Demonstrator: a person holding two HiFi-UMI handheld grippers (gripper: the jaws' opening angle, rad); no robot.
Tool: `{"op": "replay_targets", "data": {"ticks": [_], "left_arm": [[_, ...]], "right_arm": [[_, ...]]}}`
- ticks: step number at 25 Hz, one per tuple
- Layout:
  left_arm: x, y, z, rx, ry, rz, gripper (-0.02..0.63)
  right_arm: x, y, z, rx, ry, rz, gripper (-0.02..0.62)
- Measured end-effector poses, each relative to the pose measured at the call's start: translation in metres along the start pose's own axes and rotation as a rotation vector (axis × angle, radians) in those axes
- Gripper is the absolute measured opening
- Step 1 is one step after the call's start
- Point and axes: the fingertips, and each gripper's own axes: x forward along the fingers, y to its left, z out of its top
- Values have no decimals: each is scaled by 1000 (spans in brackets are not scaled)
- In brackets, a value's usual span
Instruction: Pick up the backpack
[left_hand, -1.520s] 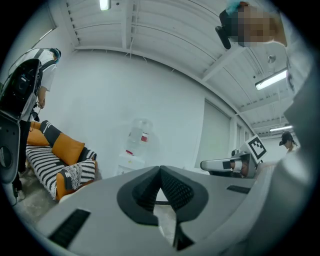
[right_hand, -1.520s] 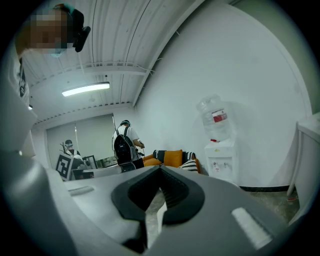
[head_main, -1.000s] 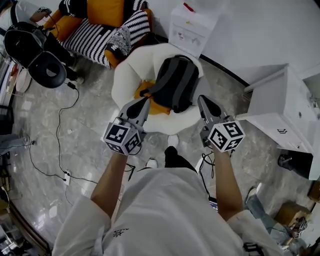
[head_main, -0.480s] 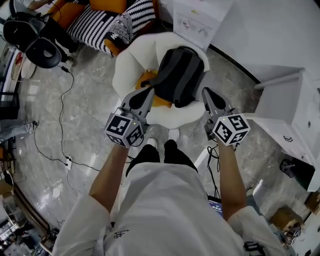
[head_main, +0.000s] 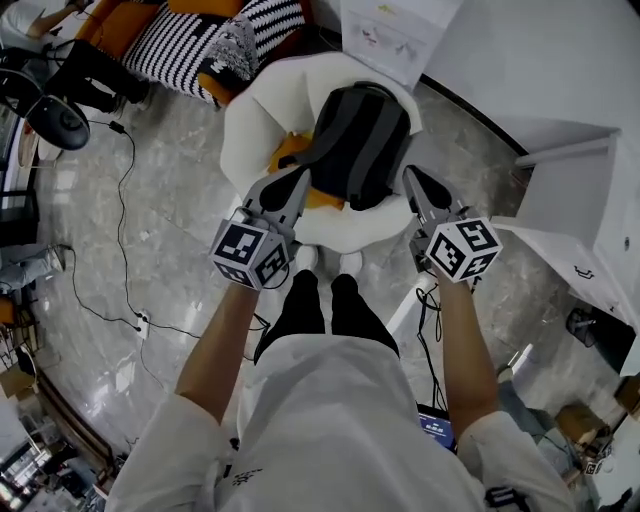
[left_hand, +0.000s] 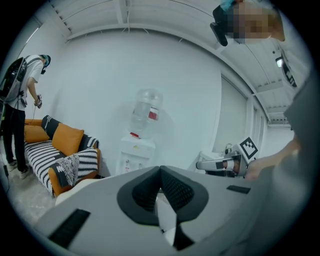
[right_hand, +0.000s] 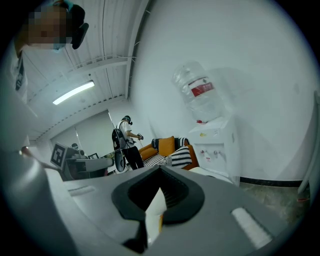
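A black and grey backpack (head_main: 360, 140) rests upright on a white round chair (head_main: 250, 130), with an orange cushion (head_main: 288, 155) under its left side. My left gripper (head_main: 299, 177) is shut and empty, its tip just left of the backpack's lower edge, over the cushion. To the backpack's lower right, my right gripper (head_main: 410, 174) is also shut and empty. Whether either tip touches the bag I cannot tell. The left gripper view shows closed jaws (left_hand: 160, 169) and no backpack. In the right gripper view the jaws (right_hand: 160, 168) are closed too.
A water dispenser (head_main: 395, 35) stands behind the chair against the wall. A striped sofa (head_main: 200, 50) with orange cushions is at the back left. On the right stands a white cabinet (head_main: 590, 210). Cables (head_main: 110, 290) run over the marble floor at left. A person (right_hand: 125, 142) stands by the sofa.
Both grippers have moved forward and down toward the backpack, and the person has stepped closer to the chair. Both pairs of jaws have stayed shut.
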Motion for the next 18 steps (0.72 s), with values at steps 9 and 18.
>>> {"op": "replay_targets", "data": {"ticks": [9, 18], "left_arm": [[54, 46, -50, -19, 65, -27, -9], [99, 88, -100, 11, 147, -41, -14]], "right_arm": [[43, -47, -61, 29, 20, -75, 2], [77, -91, -113, 8, 63, -148, 2]]}}
